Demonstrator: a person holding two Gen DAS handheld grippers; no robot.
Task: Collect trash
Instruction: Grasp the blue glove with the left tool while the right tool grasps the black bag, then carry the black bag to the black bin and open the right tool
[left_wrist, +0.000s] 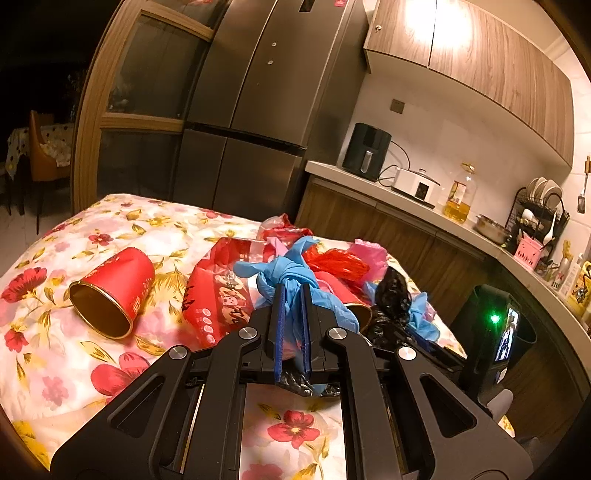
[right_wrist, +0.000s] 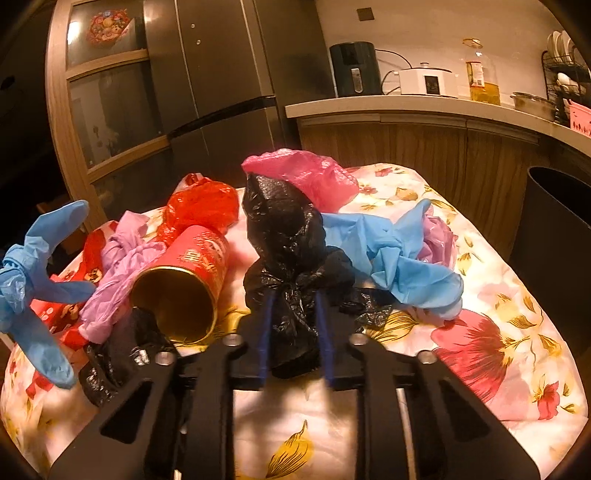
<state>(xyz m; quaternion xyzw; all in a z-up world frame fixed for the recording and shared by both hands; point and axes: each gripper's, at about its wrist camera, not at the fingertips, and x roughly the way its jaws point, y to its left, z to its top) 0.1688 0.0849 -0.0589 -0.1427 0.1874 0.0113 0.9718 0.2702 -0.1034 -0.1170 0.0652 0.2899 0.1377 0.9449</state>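
Blue glove (left_wrist: 291, 280) clamped in left gripper (left_wrist: 293, 291), black bag (right_wrist: 291, 254) pinched by right gripper (right_wrist: 293, 299), bin (right_wrist: 554, 236) beside table edge (right_wrist: 517, 266)

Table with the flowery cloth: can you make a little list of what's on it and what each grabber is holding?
surface: flowery cloth
left gripper: shut on blue glove
right gripper: shut on black bag
lying loose: red cup, pink bag, another blue glove
bin: right of the table

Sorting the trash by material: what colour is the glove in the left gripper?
Blue glove, pinched in the left gripper; clearest in the left wrist view.
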